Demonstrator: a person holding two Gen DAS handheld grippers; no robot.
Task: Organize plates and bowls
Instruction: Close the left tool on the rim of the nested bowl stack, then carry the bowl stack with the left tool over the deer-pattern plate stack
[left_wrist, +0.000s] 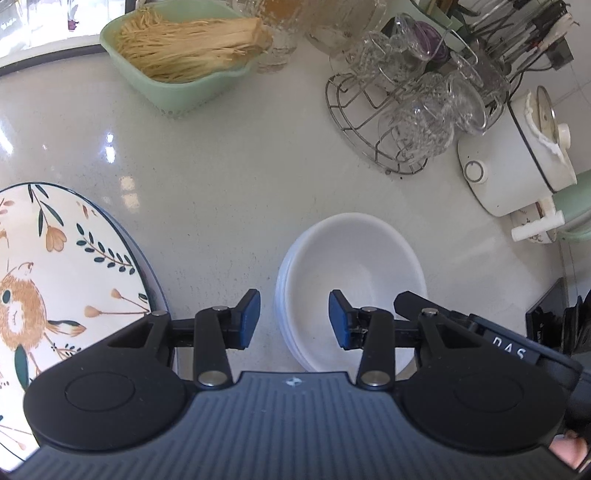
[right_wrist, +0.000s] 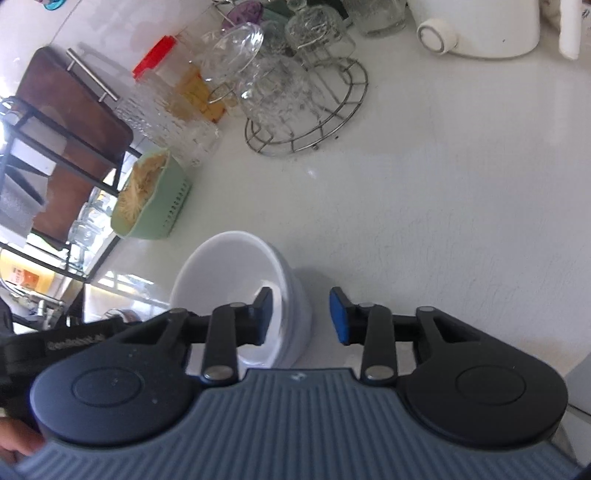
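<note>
Left wrist view — both tongs (left_wrist: 294, 319) part-open, straddling bowl stack (left_wrist: 354, 258) rim.

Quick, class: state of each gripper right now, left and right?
Left gripper: open, straddling the rim of the stacked white bowls, not pressing it.
Right gripper: open, straddling the opposite rim of the bowls, holding nothing.

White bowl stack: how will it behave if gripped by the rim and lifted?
The white bowl stack looks rigid and glossy, so pads may slip on its rim. Several nested rims show, so lower bowls probably stay behind or shift. It sits tilted in the right wrist view, so it may rock.
</note>
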